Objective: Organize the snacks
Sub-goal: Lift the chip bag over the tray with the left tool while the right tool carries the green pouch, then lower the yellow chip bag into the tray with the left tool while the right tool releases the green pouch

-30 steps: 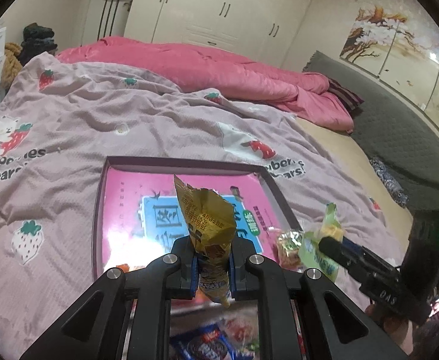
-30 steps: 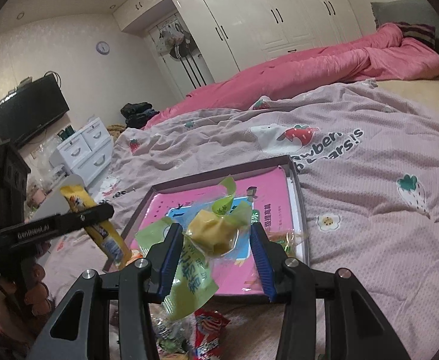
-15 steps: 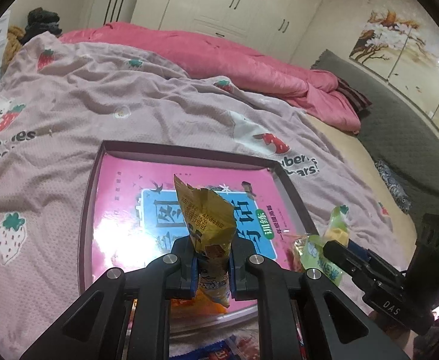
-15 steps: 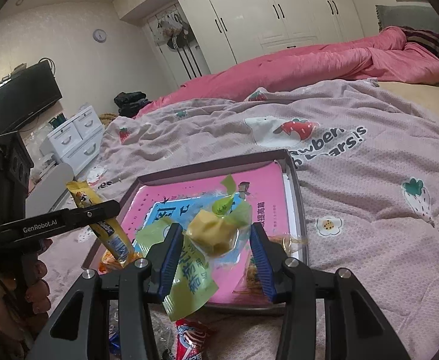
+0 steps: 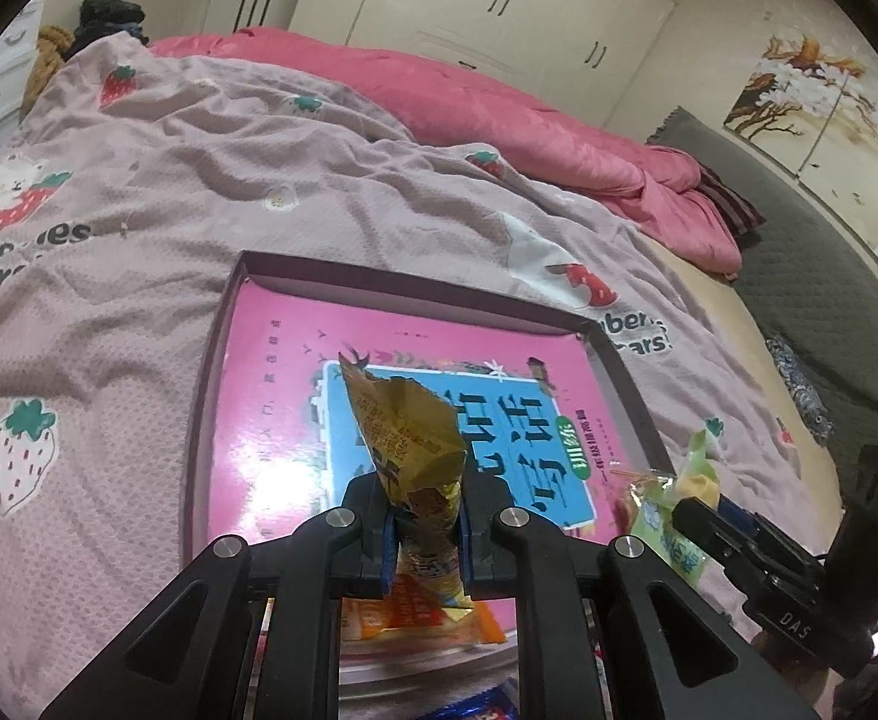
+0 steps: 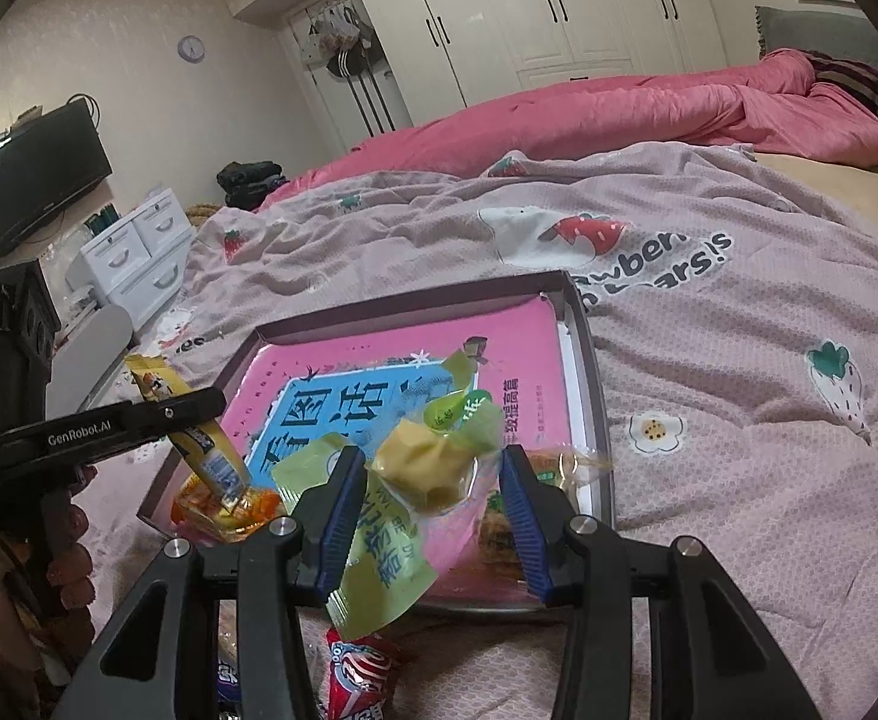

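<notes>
A shallow dark-rimmed box tray (image 5: 414, 282) with a pink and blue printed bottom lies on the bed; it also shows in the right wrist view (image 6: 595, 360). My left gripper (image 5: 423, 531) is shut on a yellow snack packet (image 5: 405, 438), held over the tray's near left corner above an orange packet (image 5: 432, 624); the left gripper (image 6: 198, 405) also shows in the right wrist view. My right gripper (image 6: 426, 510) holds a green-wrapped snack with a yellow piece (image 6: 426, 468) over the tray's near edge. It also shows in the left wrist view (image 5: 688, 507).
Loose packets lie on the bed before the tray: a red one (image 6: 357, 675) and a blue one (image 5: 469, 705). A clear-wrapped snack (image 6: 553, 468) lies in the tray's near right corner. A pink quilt (image 5: 499, 90) lies beyond. White drawers (image 6: 138, 252) stand left.
Both grippers have moved forward and down over the tray with their snacks still held. The yellow packet now hangs just above the orange packet in the tray's near left corner.
</notes>
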### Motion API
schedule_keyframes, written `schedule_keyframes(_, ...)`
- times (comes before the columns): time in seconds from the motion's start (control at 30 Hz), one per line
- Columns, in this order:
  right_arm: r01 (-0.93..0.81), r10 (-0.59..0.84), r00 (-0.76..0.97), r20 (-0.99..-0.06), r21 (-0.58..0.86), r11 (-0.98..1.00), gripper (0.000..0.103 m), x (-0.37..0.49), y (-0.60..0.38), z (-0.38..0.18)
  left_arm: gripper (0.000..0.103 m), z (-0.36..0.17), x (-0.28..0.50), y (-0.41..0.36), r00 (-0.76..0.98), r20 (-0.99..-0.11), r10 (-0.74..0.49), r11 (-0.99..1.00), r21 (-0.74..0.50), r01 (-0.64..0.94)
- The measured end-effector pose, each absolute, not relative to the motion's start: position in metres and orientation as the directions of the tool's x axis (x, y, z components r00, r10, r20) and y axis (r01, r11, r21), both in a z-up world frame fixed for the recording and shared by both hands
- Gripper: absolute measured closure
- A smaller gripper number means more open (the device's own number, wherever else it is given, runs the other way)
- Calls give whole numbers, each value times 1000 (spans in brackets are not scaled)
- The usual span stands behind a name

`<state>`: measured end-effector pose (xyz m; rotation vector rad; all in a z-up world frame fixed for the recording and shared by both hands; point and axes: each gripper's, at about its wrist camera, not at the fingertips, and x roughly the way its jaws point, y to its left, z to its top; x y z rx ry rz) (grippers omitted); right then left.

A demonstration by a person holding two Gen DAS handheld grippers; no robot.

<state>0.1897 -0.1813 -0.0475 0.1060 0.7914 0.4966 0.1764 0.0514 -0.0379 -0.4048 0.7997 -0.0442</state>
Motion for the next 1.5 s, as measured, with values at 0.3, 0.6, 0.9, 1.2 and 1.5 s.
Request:
schedule_keyframes(0.3,-403,429,584,-689,212,890,57,189,-174,-54,88,-50,177,64,682,-712,-165,921,-359,-152)
schedule_keyframes(0.6,-401,407,571,-713,191,896,56,191,-172,-61,86,-54,175,55,664,-737,-126,944,-294,-147)
schedule_keyframes(0.9,-418,396,571,-719,161,894,56,189,-167,-62,80,-59,171,57,647,-755,-106,951,-266,-155)
schedule_keyframes(1.2,-441,388,570,-724,129,888,55,186,-161,-64,77,-60,170,61,632,-766,-114,946,-278,-167)
schedule_keyframes(1.5,-451,396,566,-723,130,883,54,185,-159,-63,58,-63,168,64,600,-794,-93,948,-255,-190)
